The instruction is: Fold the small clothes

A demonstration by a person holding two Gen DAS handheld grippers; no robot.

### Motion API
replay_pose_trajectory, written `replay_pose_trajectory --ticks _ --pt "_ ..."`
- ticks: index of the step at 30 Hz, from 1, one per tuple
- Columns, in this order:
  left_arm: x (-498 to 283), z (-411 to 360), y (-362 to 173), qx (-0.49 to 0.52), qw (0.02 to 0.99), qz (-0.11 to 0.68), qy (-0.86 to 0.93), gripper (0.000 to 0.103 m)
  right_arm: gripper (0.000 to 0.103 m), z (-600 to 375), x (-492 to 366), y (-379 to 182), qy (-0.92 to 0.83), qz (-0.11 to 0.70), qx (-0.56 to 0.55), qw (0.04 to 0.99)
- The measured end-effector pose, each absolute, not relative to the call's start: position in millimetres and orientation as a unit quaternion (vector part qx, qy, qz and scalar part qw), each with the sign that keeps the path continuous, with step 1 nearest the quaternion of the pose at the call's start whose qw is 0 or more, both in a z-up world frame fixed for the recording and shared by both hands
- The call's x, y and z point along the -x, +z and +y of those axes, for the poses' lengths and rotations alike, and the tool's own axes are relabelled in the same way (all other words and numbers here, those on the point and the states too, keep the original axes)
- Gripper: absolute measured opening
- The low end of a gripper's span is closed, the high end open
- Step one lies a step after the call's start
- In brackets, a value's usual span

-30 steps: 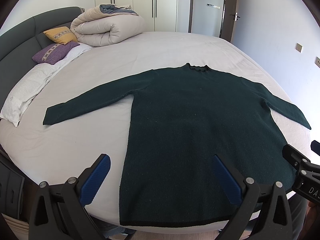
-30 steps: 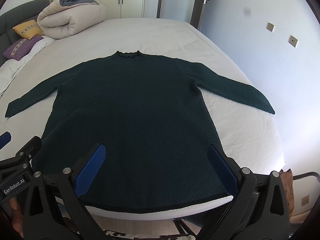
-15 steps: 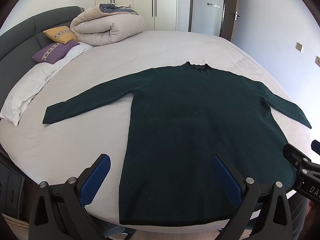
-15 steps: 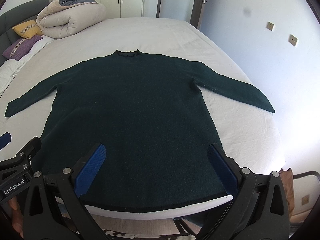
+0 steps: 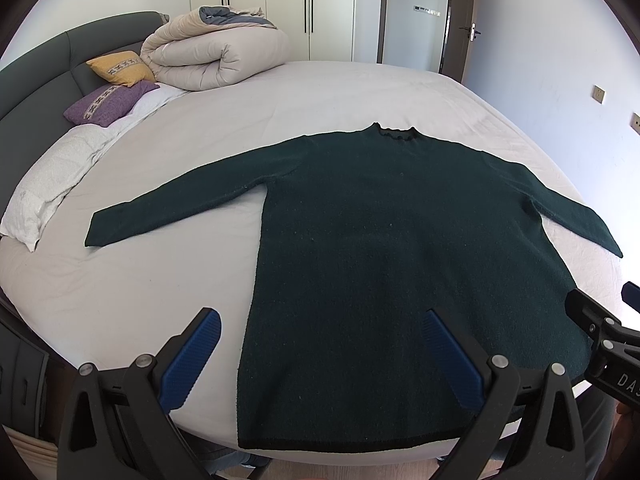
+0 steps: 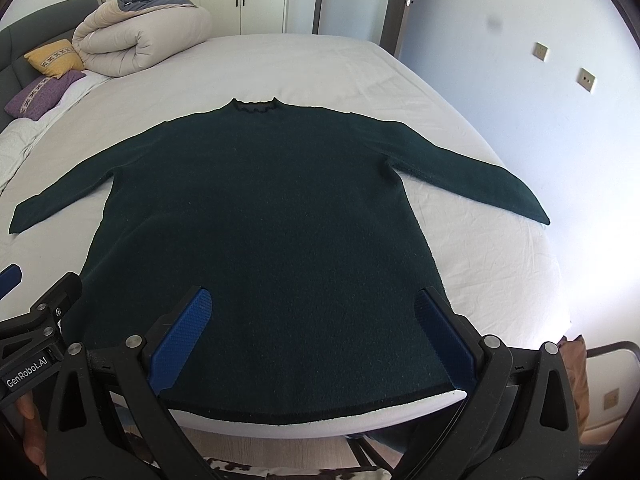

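A dark green long-sleeved sweater (image 5: 392,248) lies flat on the white bed (image 5: 140,300), collar away from me, both sleeves spread out; it also shows in the right wrist view (image 6: 272,220). My left gripper (image 5: 320,356) is open and empty, hovering above the hem's left part near the bed's front edge. My right gripper (image 6: 316,340) is open and empty above the hem's right part. The right gripper shows at the right edge of the left wrist view (image 5: 600,340); the left gripper shows at the left edge of the right wrist view (image 6: 36,320).
A rolled beige duvet (image 5: 216,56), a yellow pillow (image 5: 120,68) and a purple pillow (image 5: 108,104) lie at the far left by the dark headboard (image 5: 40,60). White pillows (image 5: 52,176) line the left side. A wall (image 6: 540,120) flanks the bed's right.
Both grippers have barely moved; the view has shifted very slightly. The sweater lies as before.
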State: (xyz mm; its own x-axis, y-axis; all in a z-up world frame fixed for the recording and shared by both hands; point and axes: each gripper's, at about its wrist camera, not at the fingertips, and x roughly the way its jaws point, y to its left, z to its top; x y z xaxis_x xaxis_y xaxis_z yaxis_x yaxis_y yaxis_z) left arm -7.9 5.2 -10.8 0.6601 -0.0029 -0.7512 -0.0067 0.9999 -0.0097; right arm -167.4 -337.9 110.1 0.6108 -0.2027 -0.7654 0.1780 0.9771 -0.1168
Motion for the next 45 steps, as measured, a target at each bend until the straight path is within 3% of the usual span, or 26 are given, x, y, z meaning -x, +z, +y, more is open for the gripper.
replay_pose_trajectory --ticks 28,32,36,41,45 --pt "9 6 -16 0.011 0.911 0.412 -0.005 0.103 0.103 -353 171 100 -0.098 0.429 -0.002 0.898" --pt "3 6 -16 0.013 0.917 0.397 -0.016 0.103 0.103 -400 166 106 -0.070 0.400 -0.095 0.909" --pt "-28 12 -19 0.036 0.909 0.415 -0.020 0.103 0.103 -508 156 98 -0.083 0.366 -0.249 0.893" --pt "-72 16 -26 0.066 0.903 0.423 -0.029 0.103 0.103 -669 161 54 -0.138 0.296 -0.472 0.819" --pt "-103 11 -29 0.098 0.908 0.400 -0.075 0.103 0.103 -755 160 14 -0.160 0.264 -0.567 0.763"
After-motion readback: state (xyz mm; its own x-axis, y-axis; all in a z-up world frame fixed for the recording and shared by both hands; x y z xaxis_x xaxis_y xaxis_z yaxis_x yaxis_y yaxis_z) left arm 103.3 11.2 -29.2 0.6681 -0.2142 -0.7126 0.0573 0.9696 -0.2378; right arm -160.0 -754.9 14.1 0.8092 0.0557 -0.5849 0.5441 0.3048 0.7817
